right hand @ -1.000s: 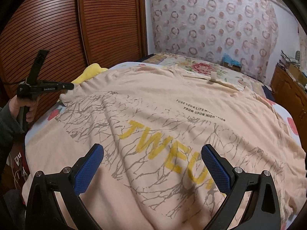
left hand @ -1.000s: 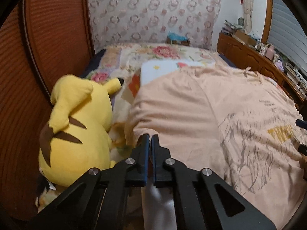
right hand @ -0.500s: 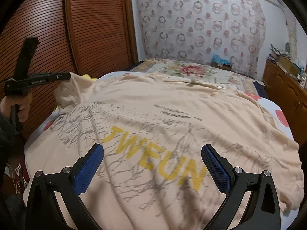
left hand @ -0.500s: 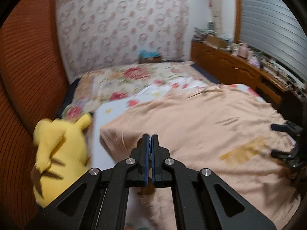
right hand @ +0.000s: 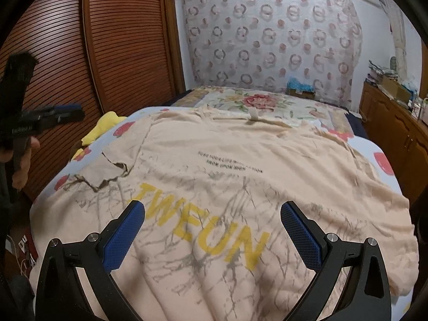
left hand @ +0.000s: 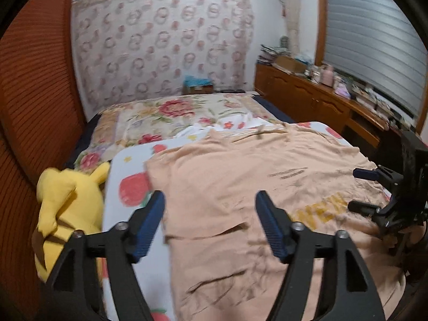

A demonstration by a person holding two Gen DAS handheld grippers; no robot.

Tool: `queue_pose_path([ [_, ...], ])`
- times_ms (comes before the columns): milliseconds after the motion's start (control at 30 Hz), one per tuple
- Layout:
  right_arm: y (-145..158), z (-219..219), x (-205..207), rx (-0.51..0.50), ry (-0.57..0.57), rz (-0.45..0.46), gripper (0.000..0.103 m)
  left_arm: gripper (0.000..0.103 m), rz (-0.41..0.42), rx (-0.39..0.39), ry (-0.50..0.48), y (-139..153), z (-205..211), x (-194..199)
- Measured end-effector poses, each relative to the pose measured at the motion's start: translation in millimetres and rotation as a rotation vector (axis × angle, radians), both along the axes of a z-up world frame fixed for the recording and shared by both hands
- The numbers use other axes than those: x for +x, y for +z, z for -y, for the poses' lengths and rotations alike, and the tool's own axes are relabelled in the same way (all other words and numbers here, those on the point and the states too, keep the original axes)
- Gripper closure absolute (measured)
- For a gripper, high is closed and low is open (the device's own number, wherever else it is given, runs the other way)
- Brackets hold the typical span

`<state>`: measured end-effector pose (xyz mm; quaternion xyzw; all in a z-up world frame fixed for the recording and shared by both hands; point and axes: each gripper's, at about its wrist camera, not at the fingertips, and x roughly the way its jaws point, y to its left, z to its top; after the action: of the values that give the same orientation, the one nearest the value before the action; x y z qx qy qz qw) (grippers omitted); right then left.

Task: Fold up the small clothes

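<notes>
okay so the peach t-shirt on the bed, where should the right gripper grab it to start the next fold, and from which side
Probably the right sleeve. The peach t-shirt lies flat, print up, collar far; its left sleeve is already folded in, the right one still spread at the edge. The right gripper, jaws open, would come in low from the right side, pinching the sleeve's outer hem. The left gripper is open too.

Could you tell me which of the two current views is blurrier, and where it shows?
Left wrist view: motion-smeared throughout, the plush toy and T-shirt print soft. Right wrist view: sharper, the yellow lettering readable, only the small print line smudged; both bend the room at the edges.
</notes>
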<state>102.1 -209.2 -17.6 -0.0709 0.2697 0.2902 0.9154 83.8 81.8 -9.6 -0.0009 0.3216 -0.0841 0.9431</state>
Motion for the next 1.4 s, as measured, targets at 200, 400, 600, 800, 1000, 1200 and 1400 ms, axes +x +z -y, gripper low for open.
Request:
queue_pose_path([
  [200,8.6,-26.1,14.7,-0.006,0.082,0.037,0.019,0.023,-0.011,-0.02,0.09,-20.7,-33.1,-24.3],
  [400,19.1,-73.6,33.5,0.006,0.192,0.101,0.026,0.023,-0.014,-0.025,0.164,-30.6,-54.0,-39.6],
  [600,2.4,-134.0,67.2,-0.038,0.308,0.013,0.026,0.023,-0.01,-0.03,0.188,-30.0,-64.3,-48.1],
  [800,-26.4,-196.0,86.4,-0.13,0.424,-0.069,0.044,0.023,-0.006,-0.034,0.198,-30.0,-73.0,-59.0],
  [1000,-38.6,-248.5,108.0,-0.19,0.483,-0.129,0.045,0.023,-0.007,-0.029,0.203,-32.3,-76.6,-64.6],
  [1200,-41.4,-264.5,121.3,-0.234,0.469,-0.109,0.091,0.023,-0.007,-0.028,0.2,-33.9,-76.5,-65.8],
  [1400,-37.3,-258.7,132.8,-0.182,0.418,-0.069,0.098,0.023,-0.007,-0.032,0.186,-36.0,-71.7,-66.9],
])
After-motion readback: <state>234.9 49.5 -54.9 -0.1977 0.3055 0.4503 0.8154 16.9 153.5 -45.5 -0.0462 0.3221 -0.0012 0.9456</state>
